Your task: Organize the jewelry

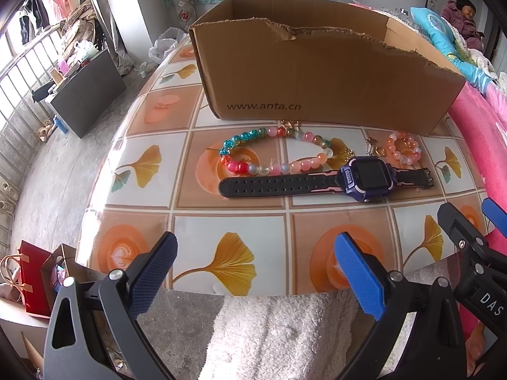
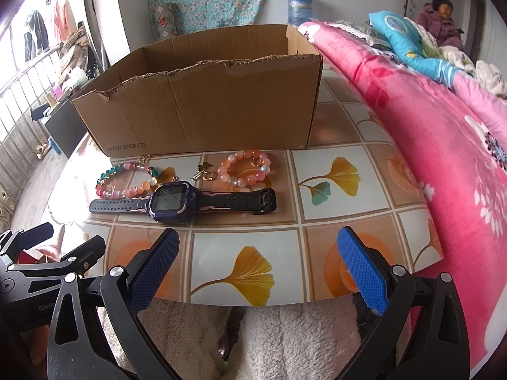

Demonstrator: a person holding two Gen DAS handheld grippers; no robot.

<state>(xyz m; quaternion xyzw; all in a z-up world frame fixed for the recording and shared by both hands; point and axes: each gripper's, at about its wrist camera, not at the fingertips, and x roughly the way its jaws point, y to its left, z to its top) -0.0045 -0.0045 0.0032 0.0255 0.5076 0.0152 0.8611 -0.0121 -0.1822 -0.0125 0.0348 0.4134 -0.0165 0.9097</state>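
A round table (image 1: 152,171) covered in glossy oilcloth printed with orange tiles and yellow ginkgo leaves carries everything. At its far side stands an open brown cardboard box (image 1: 317,72) with a torn front edge. Just near of the box lie the jewelry pieces: a purple-cased watch with a black perforated strap (image 1: 323,182), stretched flat left to right; a long multicoloured bead bracelet (image 1: 272,153) beyond its left half; a small coiled peach-and-pink bead bracelet (image 2: 244,167) beyond its right half; tiny gold trinkets (image 2: 202,171) between the bracelets. The left gripper (image 1: 253,272) and right gripper (image 2: 259,269), both spread wide and empty, hover at the near edge.
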